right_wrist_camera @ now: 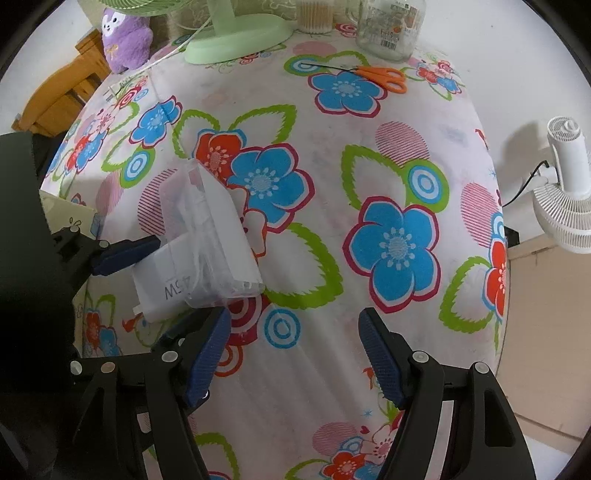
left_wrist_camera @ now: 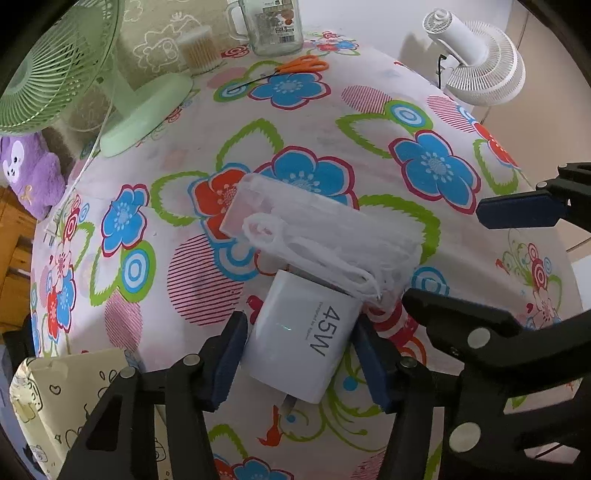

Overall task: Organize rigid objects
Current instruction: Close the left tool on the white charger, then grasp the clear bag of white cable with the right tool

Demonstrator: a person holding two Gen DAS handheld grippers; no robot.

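Flower-printed cloth in pink, blue, red and green covers the tabletop (left_wrist_camera: 369, 122), with orange-handled scissors (left_wrist_camera: 295, 67) and a clear glass jar (left_wrist_camera: 271, 26) at its far edge. Near the middle lies a white square 45W charger block (left_wrist_camera: 303, 347), its far end under a clear plastic bag holding a white cable (left_wrist_camera: 325, 236). The left claw (left_wrist_camera: 299, 360) straddles the charger, blue pads against its two sides. The right claw (right_wrist_camera: 291, 362) hangs just beside, jaws wide and empty.
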